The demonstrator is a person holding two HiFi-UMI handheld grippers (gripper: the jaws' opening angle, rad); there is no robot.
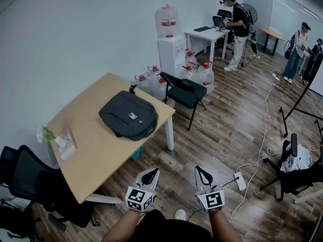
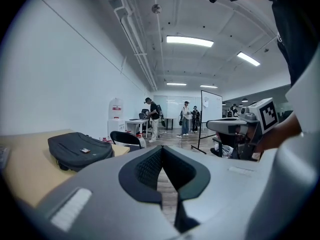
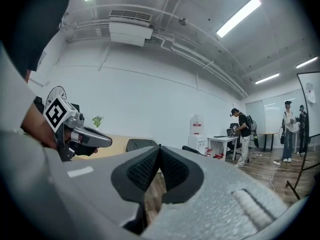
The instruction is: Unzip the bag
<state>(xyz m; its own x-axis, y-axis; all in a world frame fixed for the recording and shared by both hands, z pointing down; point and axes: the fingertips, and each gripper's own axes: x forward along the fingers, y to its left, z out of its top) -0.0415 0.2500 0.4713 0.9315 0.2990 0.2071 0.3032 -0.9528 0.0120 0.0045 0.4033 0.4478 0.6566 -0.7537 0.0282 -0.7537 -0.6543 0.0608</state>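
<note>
Black bag [image 1: 128, 115] on table [image 1: 96, 150], left gripper [image 1: 151, 172], right gripper [image 1: 201, 170] (jaws together)

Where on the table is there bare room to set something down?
Bare: the near half of the table, from the bag to the near corner, beside the white packet. Crowded: past the far end, where water jugs and a folding chair stand.

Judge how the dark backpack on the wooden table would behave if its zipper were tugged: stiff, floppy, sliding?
Probably floppy: the backpack lies flat and slumped, its edges sagging. It looks nearly empty, so it is likely light. On the smooth table it may slide when tugged unless pinned.
</note>
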